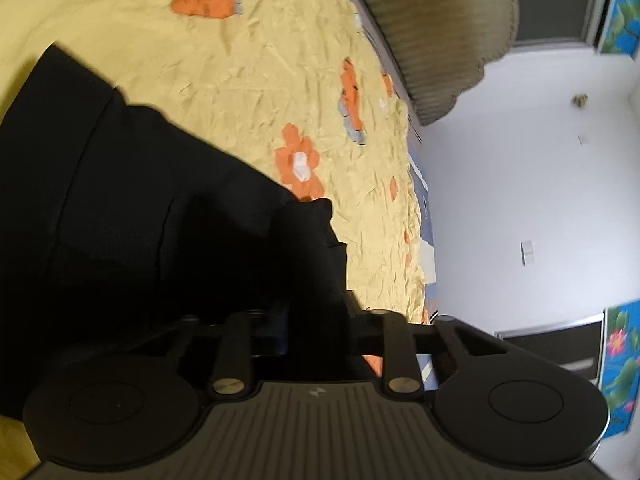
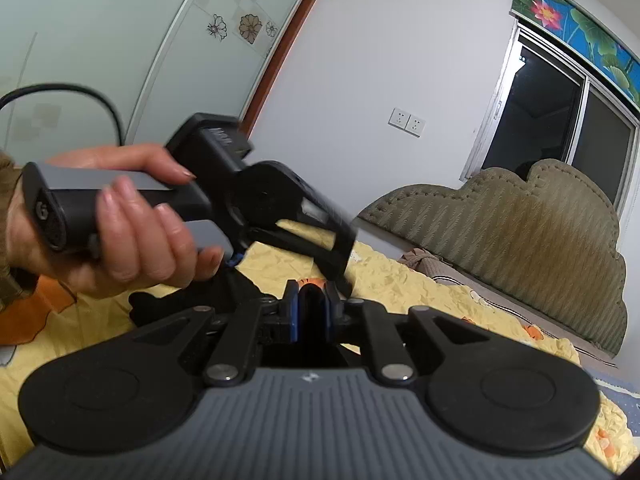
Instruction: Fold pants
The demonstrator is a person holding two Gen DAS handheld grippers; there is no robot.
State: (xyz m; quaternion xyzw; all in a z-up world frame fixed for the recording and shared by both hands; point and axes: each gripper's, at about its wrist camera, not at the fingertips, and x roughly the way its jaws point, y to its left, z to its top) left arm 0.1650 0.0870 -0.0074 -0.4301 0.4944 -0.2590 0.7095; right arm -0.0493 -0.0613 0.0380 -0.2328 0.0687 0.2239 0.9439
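Black pants [image 1: 132,208] lie on a yellow bedsheet [image 1: 248,80] printed with orange carrots and flowers. In the left wrist view the cloth bunches up right at my left gripper [image 1: 316,316], whose dark fingers sit close together with the fabric pinched between them. In the right wrist view my right gripper [image 2: 312,304] is shut, and a fold of black pants [image 2: 312,300] sits between its blue pads [image 2: 294,312]. A hand [image 2: 132,232] holds the left gripper [image 2: 344,280], whose tips are just above and beside the right one. More pants cloth [image 2: 240,292] hangs under it.
A padded olive headboard [image 2: 520,232] stands at the far end of the bed, with a dark window [image 2: 560,120] behind it. A white wall with sockets [image 2: 406,122] and a flower-patterned wardrobe door [image 2: 160,40] are on the left. A black cable [image 2: 80,92] loops behind the hand.
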